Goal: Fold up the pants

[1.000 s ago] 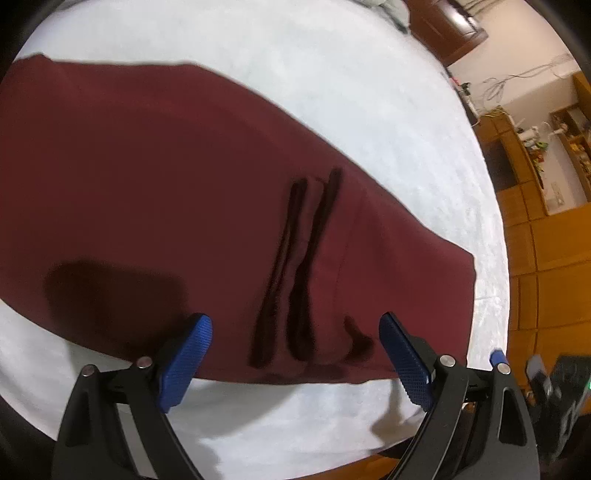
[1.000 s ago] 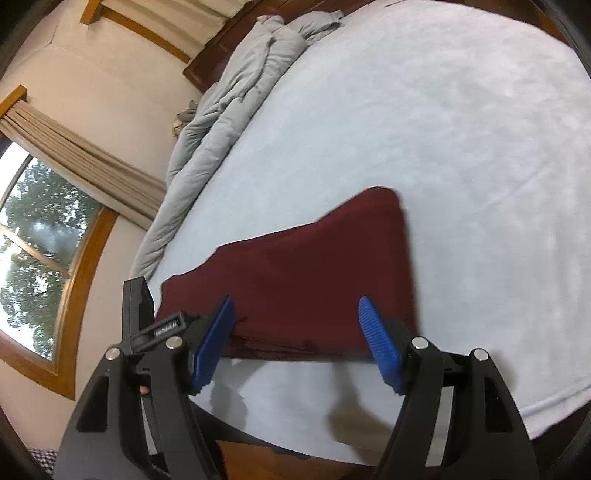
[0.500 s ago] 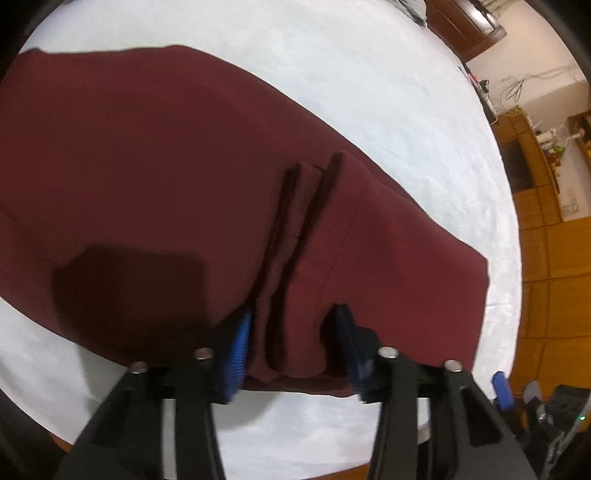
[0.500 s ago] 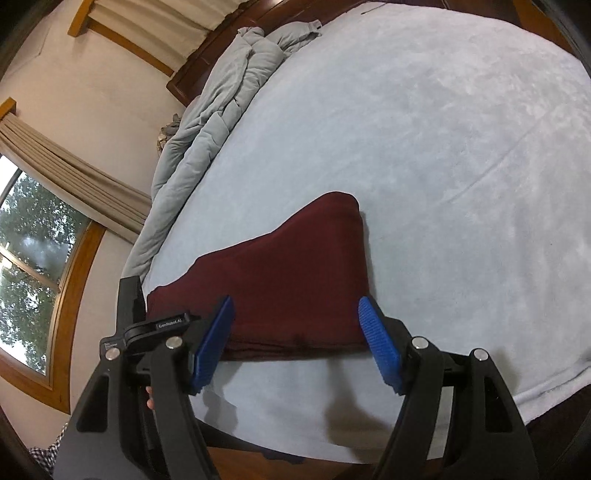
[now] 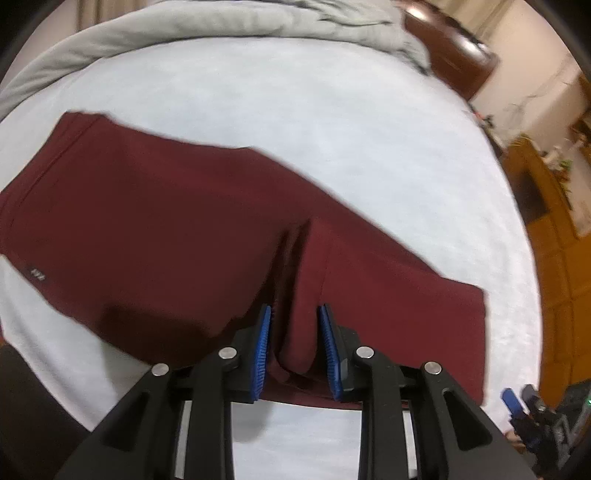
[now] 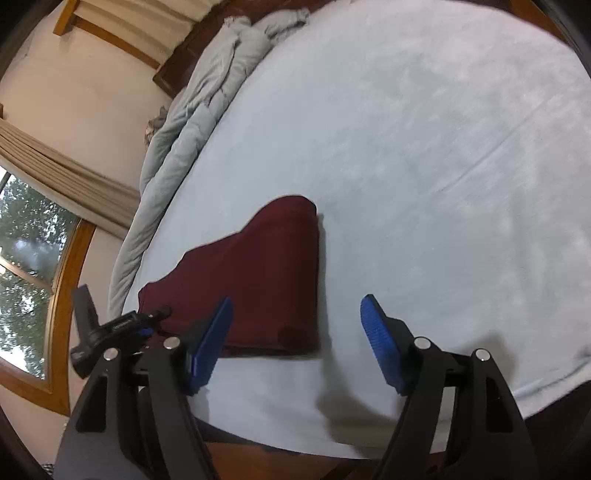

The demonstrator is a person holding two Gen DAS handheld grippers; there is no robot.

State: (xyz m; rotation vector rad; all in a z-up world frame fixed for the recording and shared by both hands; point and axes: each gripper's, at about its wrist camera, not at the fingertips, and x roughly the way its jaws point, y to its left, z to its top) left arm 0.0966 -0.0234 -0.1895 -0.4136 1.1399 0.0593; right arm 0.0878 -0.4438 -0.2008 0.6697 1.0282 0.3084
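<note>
Dark red pants [image 5: 155,229] lie folded lengthwise across a white bed sheet [image 5: 295,110]. My left gripper [image 5: 294,343] is shut on a bunched ridge of the pants' near edge, with cloth pinched between its blue pads [image 5: 260,350]. In the right wrist view the pants [image 6: 266,273] lie at centre left, their right end square. My right gripper [image 6: 295,343] is open and empty above the sheet [image 6: 424,166], its left pad over the pants' near edge, its right pad over bare sheet.
A grey duvet [image 6: 192,122] is piled along the far side of the bed, also at the top of the left wrist view [image 5: 184,26]. A window with curtains [image 6: 44,184] is at left. Wooden furniture [image 5: 554,240] and floor lie beyond the bed's right edge.
My left gripper has gone from wide open to shut on a fold of the pants' near edge. My right gripper stayed open and drifted right and back, away from the pants.
</note>
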